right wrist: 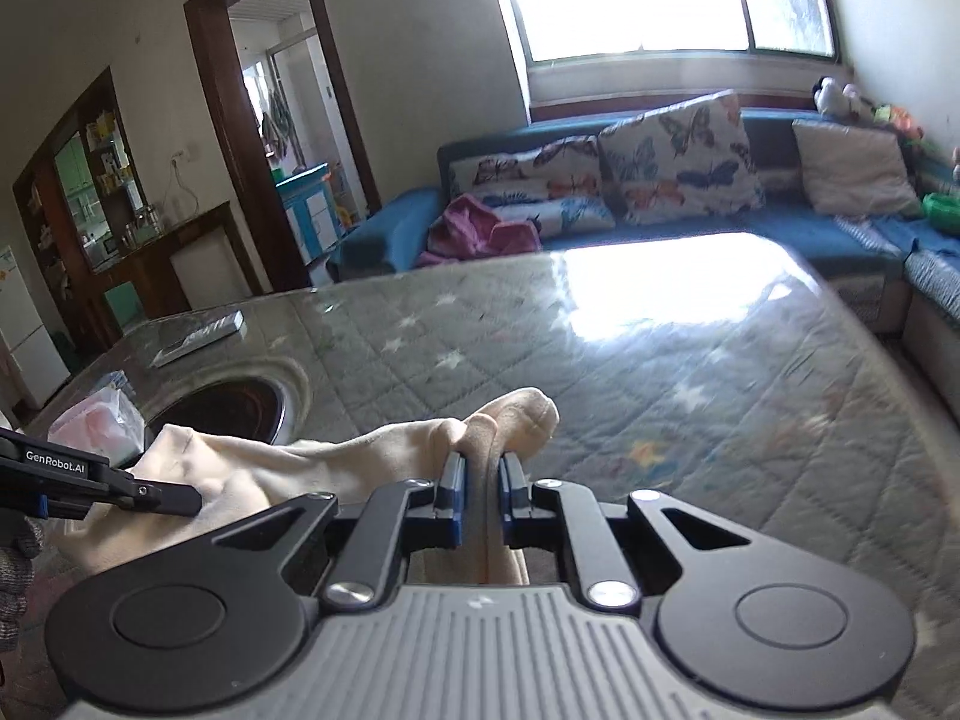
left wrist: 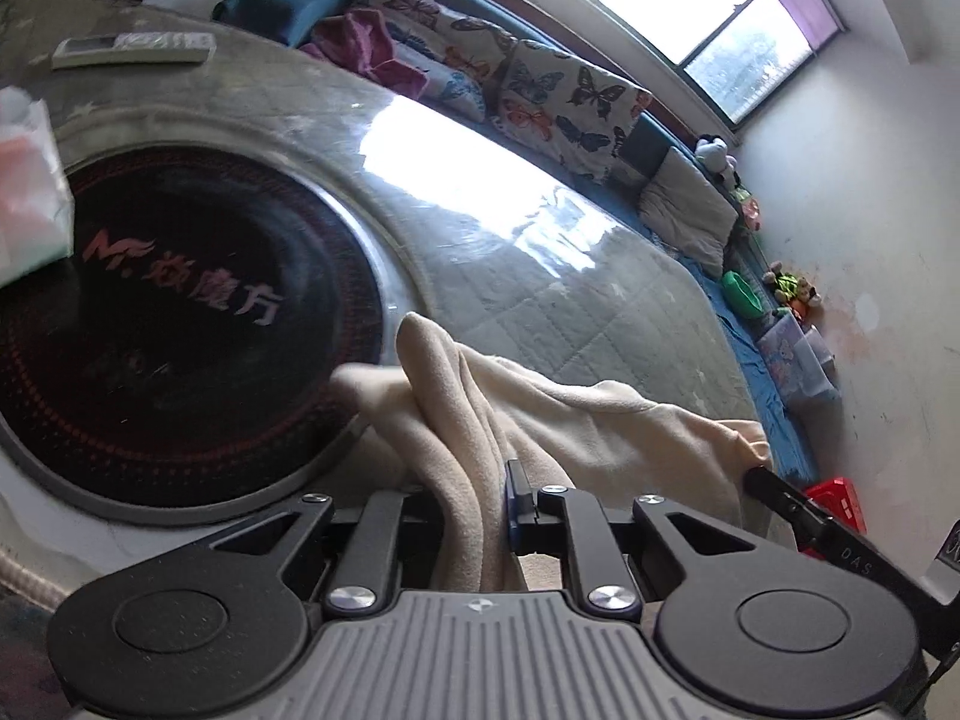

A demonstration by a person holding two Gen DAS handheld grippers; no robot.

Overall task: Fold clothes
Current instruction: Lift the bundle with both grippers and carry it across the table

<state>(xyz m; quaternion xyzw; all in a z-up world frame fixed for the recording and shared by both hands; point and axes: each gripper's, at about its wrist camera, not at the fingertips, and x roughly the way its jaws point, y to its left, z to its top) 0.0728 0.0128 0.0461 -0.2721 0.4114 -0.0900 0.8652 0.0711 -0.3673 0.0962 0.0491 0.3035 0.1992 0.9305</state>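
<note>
A cream fleece cloth [left wrist: 540,414] hangs bunched between both grippers above a glass-topped table [left wrist: 540,276]. My left gripper [left wrist: 474,498] is shut on a thick fold of it; the fabric covers the left finger. In the right wrist view the same cream cloth [right wrist: 252,468] stretches leftward from my right gripper [right wrist: 482,486], whose blue pads [right wrist: 453,495] pinch a narrow ridge of it. The left gripper [right wrist: 180,498] shows at the left edge of that view, its tip against the cloth. The right gripper's finger [left wrist: 786,498] enters the left wrist view at lower right, at the cloth's far corner.
A round black cooktop [left wrist: 180,324] is sunk in the table. A remote [left wrist: 132,48] and a plastic bag [left wrist: 24,180] lie near it. A blue sofa [right wrist: 780,228] with butterfly cushions [right wrist: 678,162] and a magenta garment [right wrist: 480,231] lines the far side. A red crate [left wrist: 840,501] sits on the floor.
</note>
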